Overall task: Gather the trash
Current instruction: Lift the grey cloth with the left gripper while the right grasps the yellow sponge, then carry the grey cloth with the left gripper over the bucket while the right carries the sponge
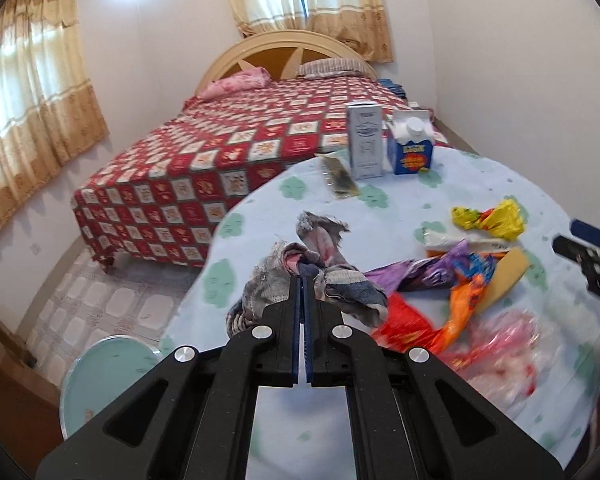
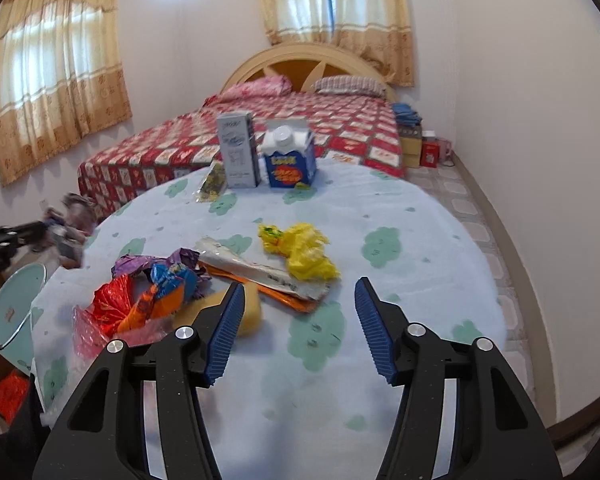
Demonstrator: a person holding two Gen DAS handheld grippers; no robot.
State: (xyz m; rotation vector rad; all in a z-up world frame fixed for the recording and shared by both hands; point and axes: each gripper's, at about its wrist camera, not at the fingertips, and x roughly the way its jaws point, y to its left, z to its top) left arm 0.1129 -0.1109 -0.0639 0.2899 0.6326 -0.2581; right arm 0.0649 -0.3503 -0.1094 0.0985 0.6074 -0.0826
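Observation:
My left gripper [image 1: 303,276] is shut on a crumpled grey and pink rag [image 1: 320,264], held above the left edge of the round table [image 1: 500,184]; the rag shows blurred at the left of the right wrist view [image 2: 66,224]. My right gripper [image 2: 300,296] is open and empty over the table's near side. Trash lies on the table: a yellow wrapper [image 2: 304,248], a white packet on an orange one [image 2: 260,268], purple, blue and red foil wrappers [image 2: 156,280], a yellow sponge [image 2: 248,312] by my left finger, and a clear pink bag [image 1: 512,344].
A grey carton [image 2: 238,148], a blue milk carton [image 2: 288,160] and a small clear sachet [image 2: 212,182] stand at the table's far edge. A light blue round stool [image 1: 108,376] sits left of the table. A bed with a red quilt [image 1: 220,152] lies beyond.

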